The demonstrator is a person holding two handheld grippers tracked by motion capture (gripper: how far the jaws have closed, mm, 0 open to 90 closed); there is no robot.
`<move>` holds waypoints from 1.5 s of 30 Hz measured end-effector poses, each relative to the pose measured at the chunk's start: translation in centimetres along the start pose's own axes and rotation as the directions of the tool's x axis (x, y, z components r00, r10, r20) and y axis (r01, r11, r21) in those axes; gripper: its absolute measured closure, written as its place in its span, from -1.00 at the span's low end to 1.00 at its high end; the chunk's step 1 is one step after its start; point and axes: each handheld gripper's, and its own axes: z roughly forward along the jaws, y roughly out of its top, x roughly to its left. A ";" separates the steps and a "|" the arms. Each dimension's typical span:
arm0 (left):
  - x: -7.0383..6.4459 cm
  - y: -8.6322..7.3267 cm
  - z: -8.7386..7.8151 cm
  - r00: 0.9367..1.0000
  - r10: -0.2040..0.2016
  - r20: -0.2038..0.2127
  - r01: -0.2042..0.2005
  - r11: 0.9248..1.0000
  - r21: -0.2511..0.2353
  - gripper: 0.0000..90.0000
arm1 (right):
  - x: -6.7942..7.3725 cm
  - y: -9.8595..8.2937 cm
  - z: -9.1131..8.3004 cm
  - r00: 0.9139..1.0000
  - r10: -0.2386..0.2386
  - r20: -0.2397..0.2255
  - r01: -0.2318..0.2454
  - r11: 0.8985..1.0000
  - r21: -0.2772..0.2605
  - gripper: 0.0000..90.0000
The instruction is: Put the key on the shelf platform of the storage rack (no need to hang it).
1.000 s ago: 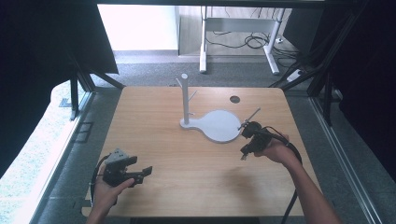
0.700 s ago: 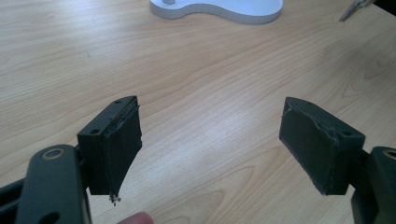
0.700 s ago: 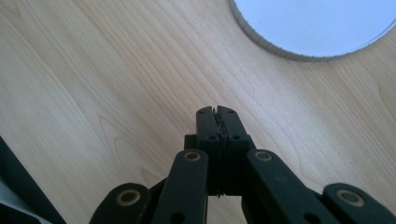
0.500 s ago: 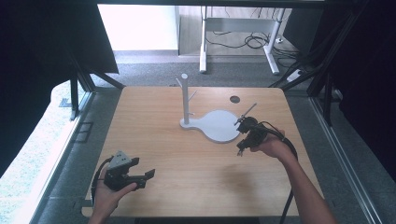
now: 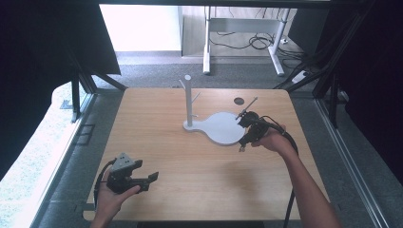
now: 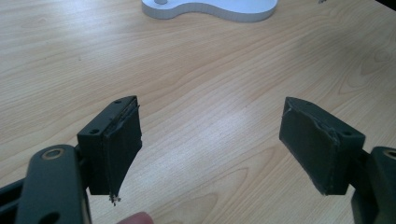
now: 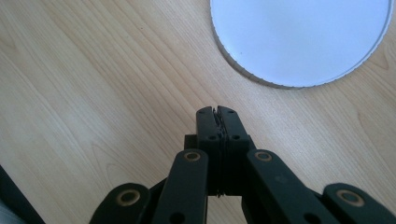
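Table: a light wooden table carries a white stand and both grippers
White stand: the white base plate lies toward the far middle of the table, with a white upright post rising from its narrow left end; two short pegs branch off the post near its top
Right gripper: the right gripper is held just beside the right edge of the base plate, pointing down toward the wood; its jaws are pressed together with nothing between them
Left gripper: the left gripper sits near the front left corner of the table, well apart from the stand; its jaws are spread wide over bare wood, holding nothing
Hole: a small dark round hole shows in the tabletop beyond the base plate
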 end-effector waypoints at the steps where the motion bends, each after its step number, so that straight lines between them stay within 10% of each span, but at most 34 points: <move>1: 0.0 0.0 0.0 1.000 0.000 0.000 0.000 1.000 0.000 -0.53 | -0.1 0.1 0.0 1.000 0.003 0.000 -0.003 1.000 0.000 0.99; 45: 0.2 -0.1 0.2 1.000 -0.002 -0.001 0.002 1.000 0.009 -0.53 | -2.6 4.8 0.3 0.998 0.068 -0.001 -0.068 0.997 -0.027 0.99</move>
